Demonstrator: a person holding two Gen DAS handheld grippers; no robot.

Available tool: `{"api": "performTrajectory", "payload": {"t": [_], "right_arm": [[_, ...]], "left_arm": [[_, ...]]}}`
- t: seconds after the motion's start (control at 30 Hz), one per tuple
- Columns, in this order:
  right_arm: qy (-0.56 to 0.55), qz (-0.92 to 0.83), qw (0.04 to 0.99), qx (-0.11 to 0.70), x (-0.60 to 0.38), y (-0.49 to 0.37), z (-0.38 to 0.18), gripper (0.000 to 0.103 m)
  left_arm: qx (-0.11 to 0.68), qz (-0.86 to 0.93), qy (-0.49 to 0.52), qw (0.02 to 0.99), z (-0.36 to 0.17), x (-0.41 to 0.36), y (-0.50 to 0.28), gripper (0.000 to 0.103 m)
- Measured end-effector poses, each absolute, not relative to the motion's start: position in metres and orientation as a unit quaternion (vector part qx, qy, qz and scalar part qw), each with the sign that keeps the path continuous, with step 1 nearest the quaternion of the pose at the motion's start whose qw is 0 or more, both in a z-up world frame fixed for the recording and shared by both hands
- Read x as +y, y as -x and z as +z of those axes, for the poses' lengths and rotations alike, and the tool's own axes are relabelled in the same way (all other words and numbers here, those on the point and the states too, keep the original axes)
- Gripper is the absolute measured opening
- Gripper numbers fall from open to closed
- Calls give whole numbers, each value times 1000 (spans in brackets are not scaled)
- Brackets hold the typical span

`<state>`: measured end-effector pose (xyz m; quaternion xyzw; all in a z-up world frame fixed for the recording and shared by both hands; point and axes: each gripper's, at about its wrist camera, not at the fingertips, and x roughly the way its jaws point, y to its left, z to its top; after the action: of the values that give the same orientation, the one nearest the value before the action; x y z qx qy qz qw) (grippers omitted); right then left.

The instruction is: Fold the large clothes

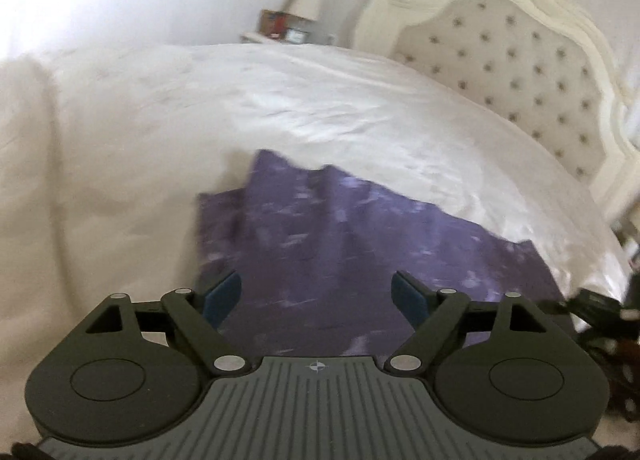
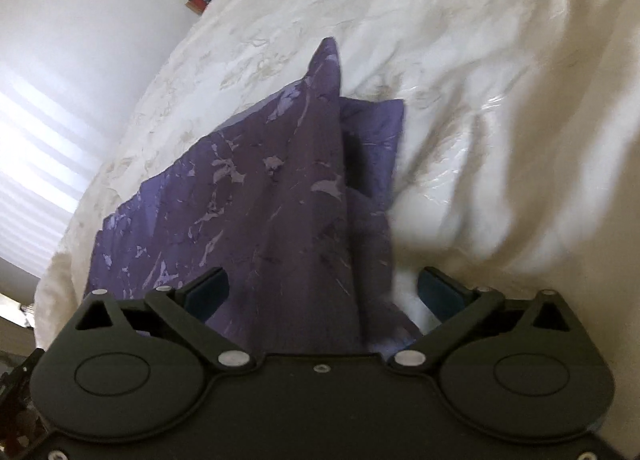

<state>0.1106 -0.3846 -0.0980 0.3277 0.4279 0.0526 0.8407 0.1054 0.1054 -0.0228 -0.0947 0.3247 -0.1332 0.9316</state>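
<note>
A purple patterned garment (image 1: 344,244) lies partly folded on the white bedspread (image 1: 200,107). My left gripper (image 1: 318,298) is open just above its near part, fingers spread wide and empty. In the right wrist view the garment (image 2: 256,195) has a raised ridge that runs to a point, with a flatter layer beside it. My right gripper (image 2: 324,292) is open, its jaws standing either side of the garment's near end without closing on it. The right gripper's body shows at the right edge of the left wrist view.
A cream tufted headboard (image 1: 520,67) stands at the right. A nightstand with a lamp (image 1: 296,15) and boxes is beyond the bed's far side. The bedspread (image 2: 500,99) is wrinkled around the garment. A bright window (image 2: 36,163) is at the left.
</note>
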Motion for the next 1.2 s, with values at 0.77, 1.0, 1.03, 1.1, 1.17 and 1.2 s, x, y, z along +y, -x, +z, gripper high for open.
{"api": "performTrajectory", "payload": {"t": [0.77, 1.0, 1.03, 1.1, 1.17, 1.2], "right_arm": [[-392, 112, 834, 372, -397, -107, -117, 103], [-392, 121, 831, 375, -396, -111, -118, 103], [-392, 124, 830, 376, -396, -112, -118, 103], [-392, 130, 829, 377, -395, -113, -118, 103], [-395, 140, 826, 377, -395, -113, -118, 103], [-397, 145, 824, 376, -394, -113, -117, 100]], "left_arm": [[366, -191, 35, 910, -74, -59, -207, 34], [399, -173, 58, 899, -106, -48, -225, 13], [401, -169, 63, 898, -107, -46, -226, 8], [403, -165, 66, 898, -109, -41, -226, 4], [403, -165, 66, 898, -109, -40, -227, 3], [403, -164, 65, 898, -109, -41, -227, 3]]}}
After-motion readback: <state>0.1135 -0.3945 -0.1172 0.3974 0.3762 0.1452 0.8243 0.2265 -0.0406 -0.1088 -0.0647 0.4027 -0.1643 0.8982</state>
